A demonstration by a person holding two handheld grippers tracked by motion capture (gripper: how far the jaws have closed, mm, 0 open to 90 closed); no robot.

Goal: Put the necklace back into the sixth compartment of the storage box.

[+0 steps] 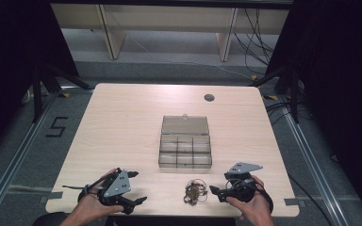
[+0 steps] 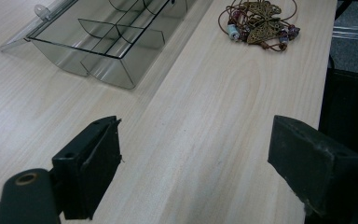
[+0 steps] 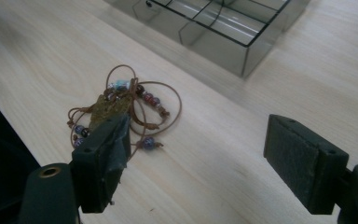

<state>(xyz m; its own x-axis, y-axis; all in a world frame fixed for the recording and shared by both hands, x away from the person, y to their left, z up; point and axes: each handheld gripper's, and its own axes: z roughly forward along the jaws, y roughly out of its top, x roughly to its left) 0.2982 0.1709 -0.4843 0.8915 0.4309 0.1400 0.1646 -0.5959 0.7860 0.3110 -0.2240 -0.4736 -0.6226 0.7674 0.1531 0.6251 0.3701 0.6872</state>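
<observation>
- Necklace (image 1: 195,192): a tangle of thin brown cord loops strung with small blue, red and purple beads, gathered round a brass-coloured butterfly pendant (image 2: 259,21). The pendant lies flat on top of the cords.
- Position: on the table (image 1: 122,127), close to the near edge, just near of the box (image 1: 185,147) and apart from it. It sits between the two grippers, closer to the right one.
- Orientation: the bundle is a rough heap, slightly longer near-to-far than across in the high view. In the right gripper view the pendant's long axis runs from the near left jaw up toward the far cord loops. Which end of the cord is which cannot be told.
- Box: clear smoked plastic, divided into compartments by thin partitions, lid (image 1: 185,125) swung open and lying flat on the far side. All compartments that can be seen look empty.
- Left gripper (image 2: 193,168): held in the left hand (image 1: 92,205) at the near left corner, jaws spread wide, nothing between them, bare table beneath.
- Right gripper (image 3: 196,163): held in the right hand (image 1: 252,205) just right of the necklace, jaws spread wide and empty. Its left jaw overlaps the pendant's edge in its own view; contact cannot be told.
</observation>
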